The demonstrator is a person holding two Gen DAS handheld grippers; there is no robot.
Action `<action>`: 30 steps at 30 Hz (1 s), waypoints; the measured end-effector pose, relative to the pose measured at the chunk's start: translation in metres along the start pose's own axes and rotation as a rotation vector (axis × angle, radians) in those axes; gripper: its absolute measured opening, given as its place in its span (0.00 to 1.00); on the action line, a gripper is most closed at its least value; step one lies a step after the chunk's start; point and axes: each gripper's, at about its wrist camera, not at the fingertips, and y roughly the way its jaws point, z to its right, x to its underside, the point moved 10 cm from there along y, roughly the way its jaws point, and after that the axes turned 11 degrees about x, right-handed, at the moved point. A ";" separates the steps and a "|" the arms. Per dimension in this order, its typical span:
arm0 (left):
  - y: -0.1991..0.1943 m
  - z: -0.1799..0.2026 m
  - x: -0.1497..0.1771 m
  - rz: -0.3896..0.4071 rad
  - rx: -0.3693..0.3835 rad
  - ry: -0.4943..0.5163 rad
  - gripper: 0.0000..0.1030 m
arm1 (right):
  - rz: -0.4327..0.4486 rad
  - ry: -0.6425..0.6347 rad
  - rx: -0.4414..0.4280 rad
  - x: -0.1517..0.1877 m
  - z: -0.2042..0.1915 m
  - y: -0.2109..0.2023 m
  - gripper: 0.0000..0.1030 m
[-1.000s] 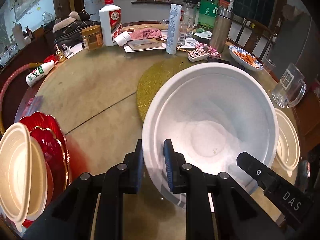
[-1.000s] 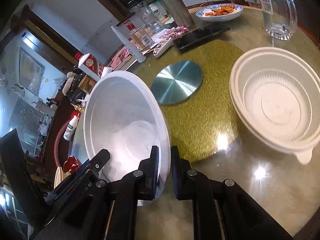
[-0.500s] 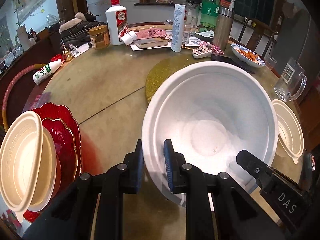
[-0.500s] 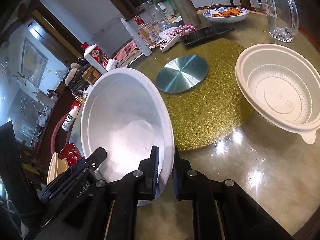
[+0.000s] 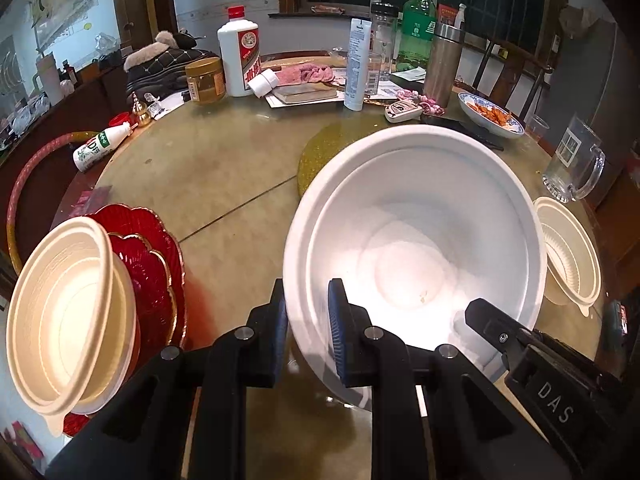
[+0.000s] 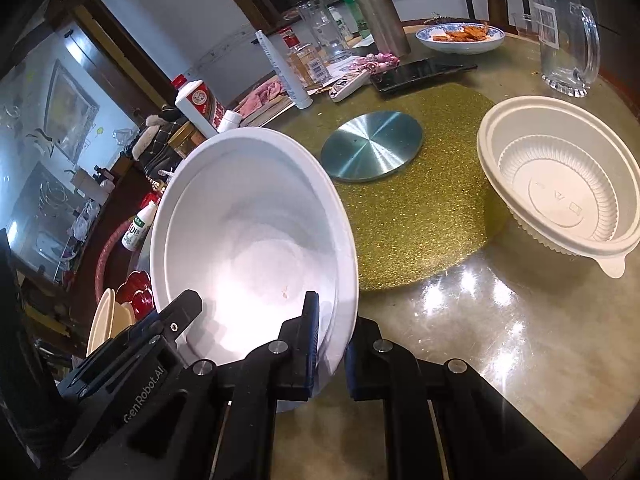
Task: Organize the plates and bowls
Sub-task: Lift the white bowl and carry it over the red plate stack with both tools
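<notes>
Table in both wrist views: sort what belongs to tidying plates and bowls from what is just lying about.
Part of the job:
- big white bowl, rim pinched by the left tool and right tool
- ribbed plastic bowl
- cream bowls on red plates

Just lying about:
- glass mug
- phone
- white liquor bottle
- steel flask

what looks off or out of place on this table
A small bottle lies on its side at the table's far left edge. The beige bowls lean tilted on the red plates rather than nesting flat. No spill or damage shows.
</notes>
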 end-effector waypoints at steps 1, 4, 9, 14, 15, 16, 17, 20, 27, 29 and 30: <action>-0.001 -0.001 0.000 0.000 0.000 0.000 0.17 | 0.004 -0.007 0.002 0.000 -0.001 -0.001 0.10; -0.005 -0.003 0.001 0.003 0.003 -0.004 0.17 | 0.009 -0.020 0.003 0.002 -0.005 -0.004 0.10; -0.017 -0.006 -0.001 0.021 0.011 -0.005 0.17 | 0.019 -0.032 -0.001 0.002 -0.011 -0.012 0.10; -0.034 -0.010 -0.006 0.054 0.015 -0.004 0.17 | 0.047 -0.051 -0.010 -0.003 -0.020 -0.025 0.10; -0.037 -0.011 -0.007 0.061 0.015 -0.004 0.17 | 0.053 -0.055 -0.014 -0.004 -0.022 -0.027 0.10; -0.043 -0.013 -0.009 0.072 0.018 -0.005 0.17 | 0.059 -0.060 -0.019 -0.005 -0.025 -0.031 0.10; -0.048 -0.014 -0.010 0.082 0.019 -0.007 0.17 | 0.066 -0.065 -0.025 -0.006 -0.028 -0.034 0.10; -0.065 -0.022 -0.016 0.124 0.011 -0.009 0.17 | 0.086 -0.088 -0.047 -0.009 -0.041 -0.045 0.10; -0.099 -0.055 -0.020 0.183 0.005 -0.050 0.17 | 0.130 -0.180 -0.095 -0.011 -0.086 -0.066 0.10; -0.109 -0.067 -0.020 0.199 -0.008 -0.062 0.17 | 0.130 -0.209 -0.113 -0.012 -0.100 -0.068 0.10; -0.111 -0.074 -0.020 0.204 -0.012 -0.072 0.17 | 0.128 -0.223 -0.124 -0.010 -0.108 -0.069 0.10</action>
